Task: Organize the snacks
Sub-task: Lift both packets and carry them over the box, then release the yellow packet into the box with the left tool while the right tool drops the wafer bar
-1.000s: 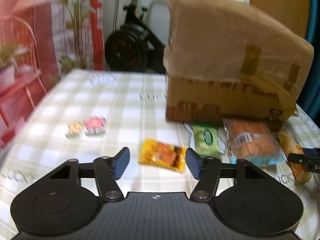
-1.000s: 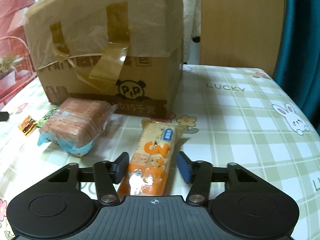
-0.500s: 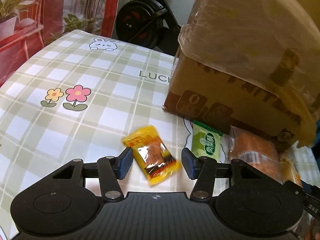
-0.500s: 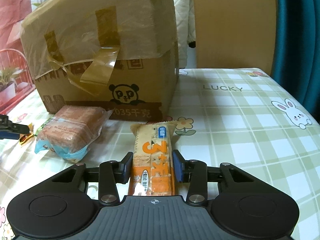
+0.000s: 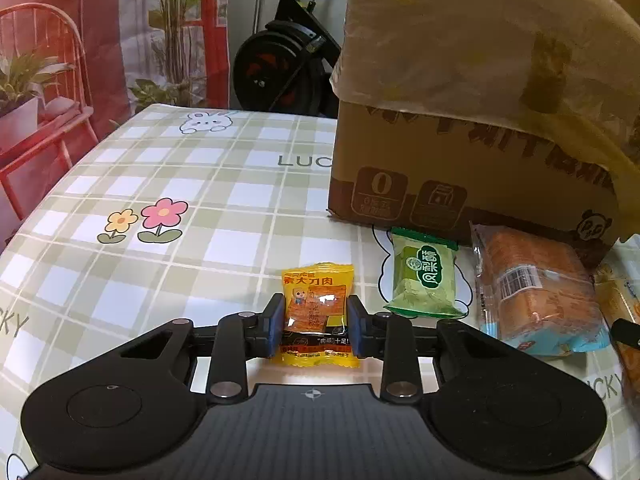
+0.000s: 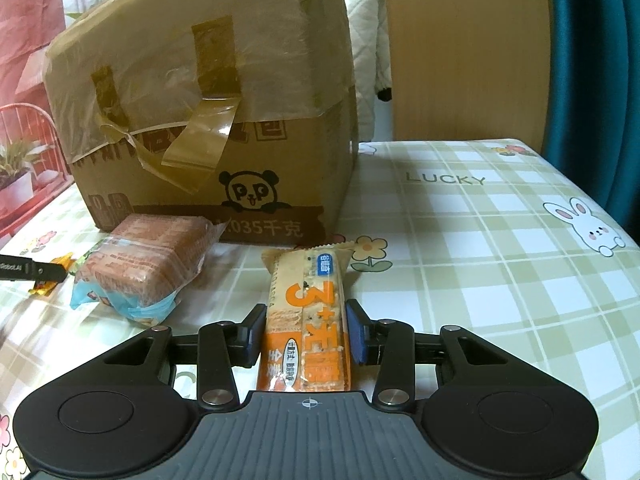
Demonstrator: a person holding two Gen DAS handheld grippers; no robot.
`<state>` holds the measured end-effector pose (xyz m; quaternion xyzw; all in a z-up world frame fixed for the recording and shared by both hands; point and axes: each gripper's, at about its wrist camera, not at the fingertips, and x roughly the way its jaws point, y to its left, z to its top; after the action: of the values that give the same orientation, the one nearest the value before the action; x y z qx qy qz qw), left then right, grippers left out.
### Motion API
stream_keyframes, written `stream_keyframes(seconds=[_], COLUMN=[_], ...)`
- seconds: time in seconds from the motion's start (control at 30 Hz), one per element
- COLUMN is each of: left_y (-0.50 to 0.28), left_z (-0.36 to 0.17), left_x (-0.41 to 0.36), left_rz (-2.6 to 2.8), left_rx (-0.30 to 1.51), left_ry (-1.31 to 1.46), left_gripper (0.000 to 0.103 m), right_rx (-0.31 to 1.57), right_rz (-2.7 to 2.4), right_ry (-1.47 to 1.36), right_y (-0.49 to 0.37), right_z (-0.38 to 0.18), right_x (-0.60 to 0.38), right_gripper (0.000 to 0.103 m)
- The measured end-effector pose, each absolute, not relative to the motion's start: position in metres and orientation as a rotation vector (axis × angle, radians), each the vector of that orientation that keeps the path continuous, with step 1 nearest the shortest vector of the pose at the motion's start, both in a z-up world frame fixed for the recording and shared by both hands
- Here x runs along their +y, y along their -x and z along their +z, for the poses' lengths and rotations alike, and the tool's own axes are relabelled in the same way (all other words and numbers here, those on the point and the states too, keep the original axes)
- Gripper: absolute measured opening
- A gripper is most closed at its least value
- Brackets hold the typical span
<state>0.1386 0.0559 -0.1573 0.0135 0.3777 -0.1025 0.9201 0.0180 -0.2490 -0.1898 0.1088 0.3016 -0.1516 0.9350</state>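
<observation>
A small yellow snack packet (image 5: 318, 292) lies on the checked tablecloth (image 5: 200, 200), and my left gripper (image 5: 316, 312) is shut on it, a blue pad pressing each side. To its right lie a green packet (image 5: 424, 276) and a clear-wrapped bread pack (image 5: 536, 292). In the right wrist view a long orange cracker pack (image 6: 308, 280) lies lengthwise, with my right gripper (image 6: 306, 320) shut on its near half. The bread pack (image 6: 148, 256) lies to the left of it.
A large taped cardboard box (image 5: 460, 160) stands on the table right behind the snacks, also seen as the box (image 6: 208, 120) in the right wrist view. An exercise bike (image 5: 288, 68) and a red chair (image 5: 40, 92) stand beyond the table's far and left edges.
The left gripper came down over the yellow packet, which turned to lie straight between the jaws, and closed on it. The right gripper's jaws closed in on the cracker pack.
</observation>
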Motion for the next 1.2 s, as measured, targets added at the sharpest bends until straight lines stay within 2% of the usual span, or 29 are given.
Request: stream_keyframes(seconds=[0.6, 0.93, 1.2], left_y=[-0.112, -0.117, -0.157], left_z=[-0.099, -0.036, 0.015], left_x=[0.06, 0.044, 0.009], left_rz=[-0.265, -0.315, -0.357], left_rx=[0.565, 0.402, 0.289], left_ry=[0.013, 0.017, -0.034], left_gripper=[0.034, 0.034, 0.034], right_rx=[0.55, 0.325, 0.209], right_rz=[-0.35, -0.378, -0.32], right_ry=[-0.248, -0.231, -0.164], right_y=[0.0, 0.013, -0.043], right_z=[-0.174, -0.079, 0.008], right_x=[-0.247, -0.257, -0.27], right_gripper=[0.033, 0.033, 0.033])
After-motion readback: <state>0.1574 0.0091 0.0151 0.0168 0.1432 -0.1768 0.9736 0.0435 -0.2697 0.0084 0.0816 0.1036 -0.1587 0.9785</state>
